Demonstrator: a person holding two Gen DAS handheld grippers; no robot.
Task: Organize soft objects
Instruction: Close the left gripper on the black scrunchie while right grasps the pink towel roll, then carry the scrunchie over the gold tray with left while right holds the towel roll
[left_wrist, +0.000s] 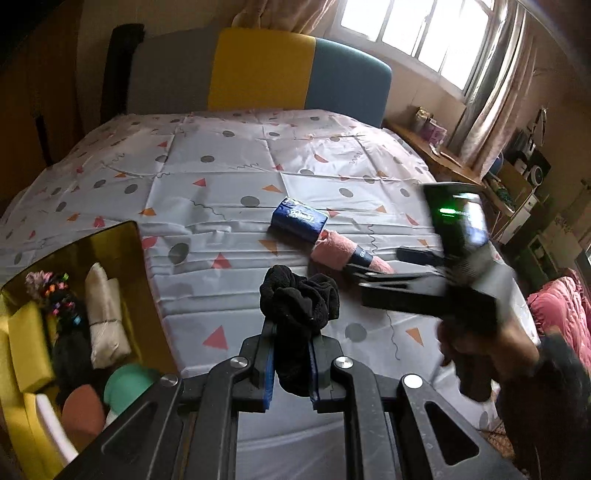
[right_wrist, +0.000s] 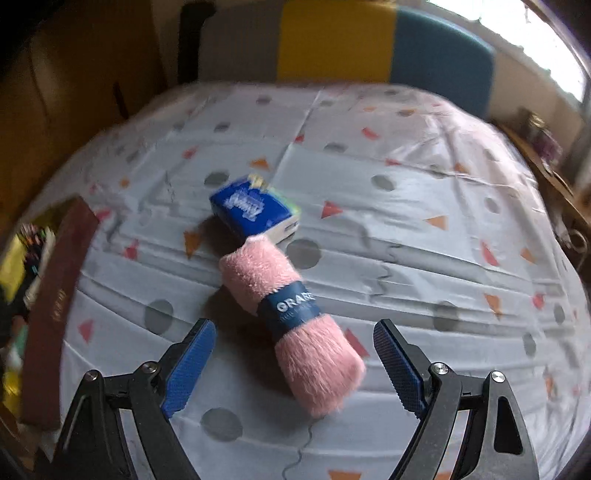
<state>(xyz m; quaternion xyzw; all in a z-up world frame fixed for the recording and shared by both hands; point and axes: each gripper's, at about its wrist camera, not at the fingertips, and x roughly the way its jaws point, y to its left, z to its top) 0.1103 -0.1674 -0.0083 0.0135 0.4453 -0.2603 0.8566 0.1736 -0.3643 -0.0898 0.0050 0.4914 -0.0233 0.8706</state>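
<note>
1. Left wrist view: left hand-held gripper (left_wrist: 291, 365) was clamped tight on a black fuzzy cloth bundle (left_wrist: 299, 306); pads pinched its lower part, rest bulged up past the fingertips, off the bed sheet (left_wrist: 207, 192).
2. Same view, to the gripper's left & close: open yellow-walled box (left_wrist: 22, 391) w/ soft items already in it: cream rolled cloth (left_wrist: 105, 321), green ball (left_wrist: 125, 384), brownish-red ball (left_wrist: 81, 410), yellow sponge block (left_wrist: 29, 347), bunch of coloured hair ties (left_wrist: 55, 291).
3. Ahead of the left gripper, on the sheet: blue tissue pack (left_wrist: 299, 219); just right of it & touching, pink rolled towel (left_wrist: 343, 254) w/ dark blue band.
4. To the right of the left gripper: right hand-held gripper (left_wrist: 373, 269), blurred, held by a hand (left_wrist: 476, 347), tips at the pink towel's near end.
5. Right wrist view: right hand-held gripper (right_wrist: 293, 349) stood wide; nothing pinched. Pink rolled towel (right_wrist: 295, 321) lay on the bed sheet (right_wrist: 424, 229) btwn the blue pads, diagonal, near end between the tips; pads looked clear of it on both sides.
6. Beyond the towel's far end, touching it: blue tissue pack (right_wrist: 253, 212), blurred.
7. Far left of the right gripper: box edge (right_wrist: 55, 295), contents mostly cut off.
</note>
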